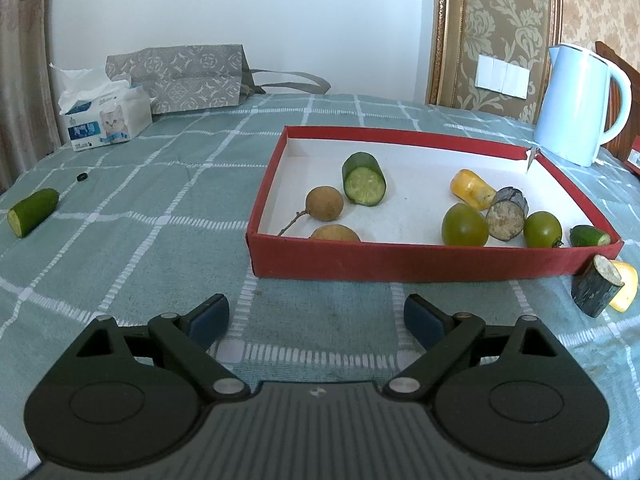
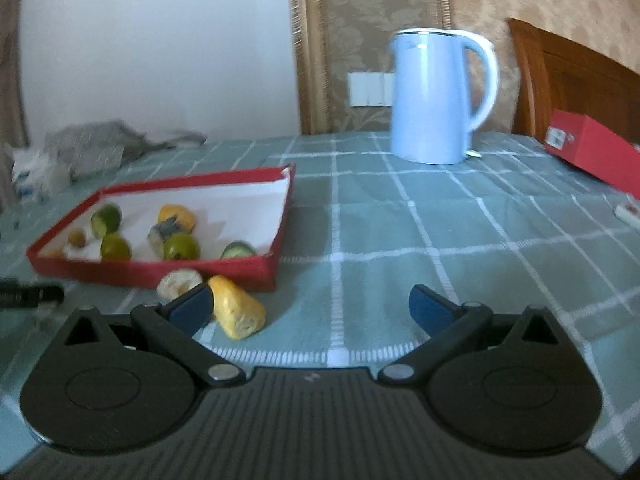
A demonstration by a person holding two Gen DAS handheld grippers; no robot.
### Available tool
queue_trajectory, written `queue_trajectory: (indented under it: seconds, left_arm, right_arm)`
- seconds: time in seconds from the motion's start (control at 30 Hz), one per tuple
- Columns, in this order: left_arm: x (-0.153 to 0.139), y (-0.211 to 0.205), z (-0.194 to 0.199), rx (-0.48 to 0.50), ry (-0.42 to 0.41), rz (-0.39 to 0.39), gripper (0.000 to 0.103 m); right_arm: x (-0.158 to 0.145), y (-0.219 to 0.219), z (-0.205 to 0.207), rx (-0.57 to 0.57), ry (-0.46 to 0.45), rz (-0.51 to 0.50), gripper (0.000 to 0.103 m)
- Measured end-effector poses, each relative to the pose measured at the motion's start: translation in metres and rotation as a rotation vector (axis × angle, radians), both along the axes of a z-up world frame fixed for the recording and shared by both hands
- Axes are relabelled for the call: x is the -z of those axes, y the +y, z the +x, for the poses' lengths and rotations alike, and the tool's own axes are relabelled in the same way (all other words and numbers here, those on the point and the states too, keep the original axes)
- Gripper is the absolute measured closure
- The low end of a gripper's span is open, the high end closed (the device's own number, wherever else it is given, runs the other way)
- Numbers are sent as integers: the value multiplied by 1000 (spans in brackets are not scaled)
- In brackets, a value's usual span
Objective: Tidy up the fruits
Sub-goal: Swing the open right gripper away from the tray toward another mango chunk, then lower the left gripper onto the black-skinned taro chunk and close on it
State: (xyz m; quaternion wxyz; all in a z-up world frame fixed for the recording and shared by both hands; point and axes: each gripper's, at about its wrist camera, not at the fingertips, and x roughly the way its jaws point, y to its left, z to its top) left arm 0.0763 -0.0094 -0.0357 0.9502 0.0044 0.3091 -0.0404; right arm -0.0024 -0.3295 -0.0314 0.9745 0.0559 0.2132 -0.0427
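A red tray (image 1: 400,264) with a white floor holds a cucumber chunk (image 1: 363,178), two brown round fruits (image 1: 324,204), two green fruits (image 1: 464,225), a yellow piece (image 1: 472,188), a dark-skinned chunk (image 1: 508,214) and a small cucumber end (image 1: 589,236). Outside its right front corner stand a dark chunk (image 1: 596,286) and a yellow piece (image 1: 626,286). A cucumber half (image 1: 32,211) lies far left on the cloth. My left gripper (image 1: 316,314) is open before the tray. My right gripper (image 2: 312,308) is open; the yellow piece (image 2: 236,312) lies just beside its left fingertip (image 2: 192,308).
A light blue kettle (image 1: 580,104) stands behind the tray (image 2: 256,276) at the right. A tissue pack (image 1: 106,120) and a grey patterned bag (image 1: 180,76) sit at the back left. A red box (image 2: 596,152) lies at the far right edge. A black object (image 2: 28,294) lies left.
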Motion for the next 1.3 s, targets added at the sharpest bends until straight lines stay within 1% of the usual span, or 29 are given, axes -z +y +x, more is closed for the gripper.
queue_trajectory:
  seconds: [0.07,0.13,0.23,0.27,0.33,0.5,0.57,0.63,0.7,0.77,0.83,0.9,1.0,1.03,1.2,1.3]
  left_arm:
    - [-1,-2,-3,10,-6,-13,8]
    - [-4,-6,-7,18,-2,-42,8]
    - [-11,-24,-16,56,-12,-64,8]
    - [-14,-33,-19,76,-19,-64,8]
    - [-21,-53,-25,137,-40,-47,8]
    - [-26,-104,-29,241,-58,29,8]
    - [-25,-119,-27,264,-61,56,8]
    - [-21,-131,-25,264,-76,81,7]
    - [-23,-137,-26,250,-110,88,6]
    - [-26,-141,-22,270,-97,95,7]
    - [-26,-139,-28,258,-115,89,8]
    - [-25,-137,-36,281,-139,82,8]
    - [-26,-138,-41,354,-134,54,8]
    - [-26,-140,-42,360,-135,50,8]
    - [-20,-158,-34,358,-121,120,8]
    - [-13,-163,-27,328,-100,151,8]
  right_arm:
    - [3,-13,1,57,-24,87,0]
    - [10,-31,4,118,-50,219,0]
    - [19,-54,12,151,-15,377,0]
    - [21,-59,12,166,-21,400,0]
    - [22,-62,7,209,-33,396,0]
    - [24,-61,3,212,-62,400,0]
    - [25,-60,2,205,-66,393,0]
    - [25,-59,1,198,-69,379,0]
    - [24,-56,1,189,-70,362,0]
    - [21,-53,-1,185,-75,348,0]
    - [21,-53,0,180,-73,346,0]
    - [22,-55,-1,177,-78,362,0]
    - [23,-57,-1,178,-76,377,0]
    - [22,-57,-1,177,-78,379,0]
    - [23,-58,-2,177,-83,387,0]
    - [23,-59,-3,176,-84,396,0]
